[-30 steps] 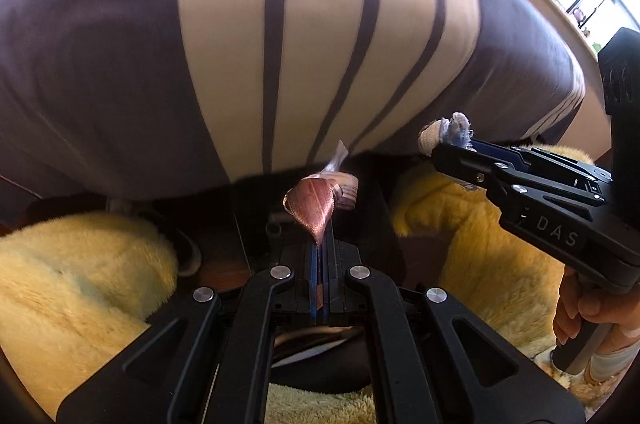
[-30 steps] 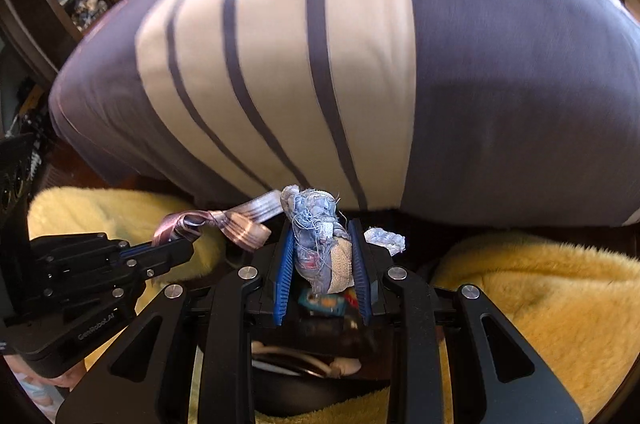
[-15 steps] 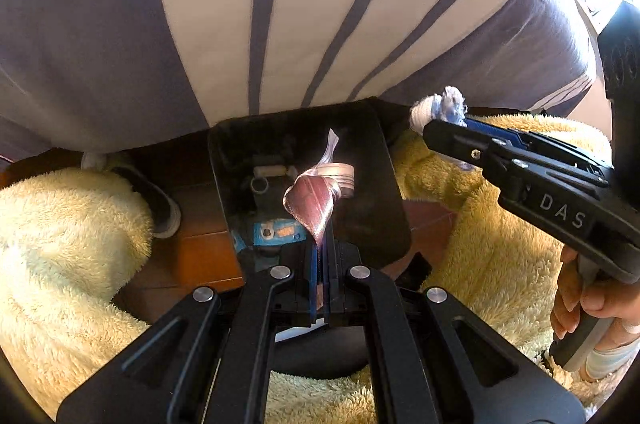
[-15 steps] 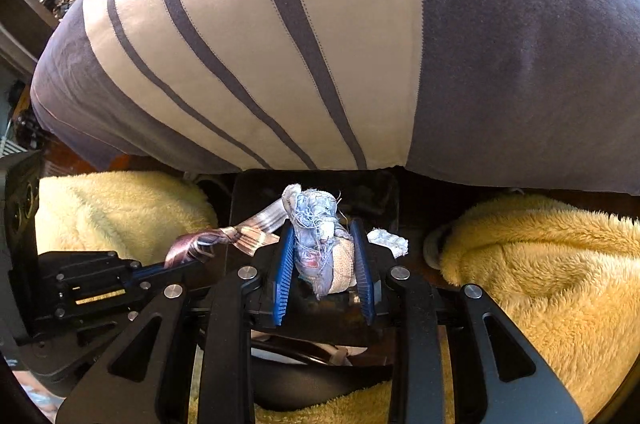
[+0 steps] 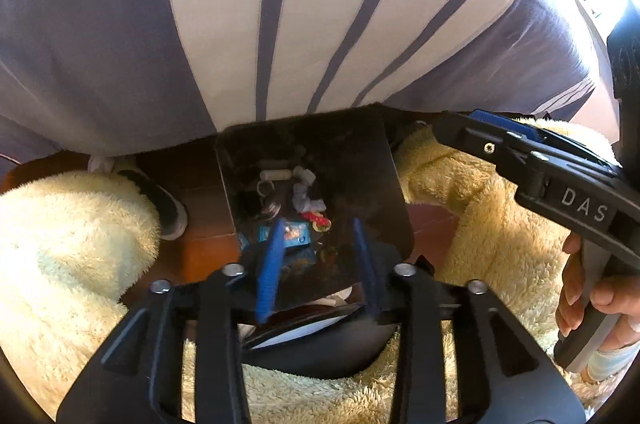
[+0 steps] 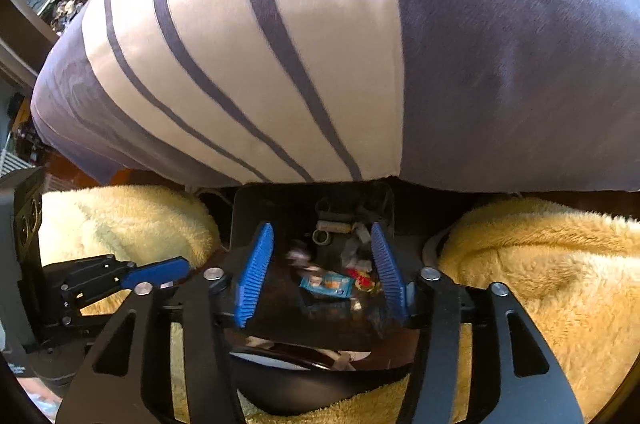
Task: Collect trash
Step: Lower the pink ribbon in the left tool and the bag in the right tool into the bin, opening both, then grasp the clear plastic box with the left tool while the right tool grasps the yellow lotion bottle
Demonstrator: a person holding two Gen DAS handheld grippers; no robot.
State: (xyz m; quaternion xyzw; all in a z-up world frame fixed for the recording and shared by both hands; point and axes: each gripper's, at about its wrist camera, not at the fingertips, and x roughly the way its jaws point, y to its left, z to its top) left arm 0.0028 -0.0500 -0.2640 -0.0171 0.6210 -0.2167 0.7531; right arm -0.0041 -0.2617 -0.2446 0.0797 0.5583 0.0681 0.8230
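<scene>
Where it crosses right, right gripper reads "DAS".

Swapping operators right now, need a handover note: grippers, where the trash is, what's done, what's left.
Left gripper: open, empty, above the black bin.
Right gripper: open, empty, over the same bin.
Trash: a loose pile lies in the bin, including a blue wrapper, a red wrapper and white scraps.
The bin stands on the floor between the operator's fluffy yellow trousers, below the striped shirt.
Done: neither gripper holds anything; both jaws stand wide apart.
Left: no other trash shows in these views, so look around before the next pick.
</scene>
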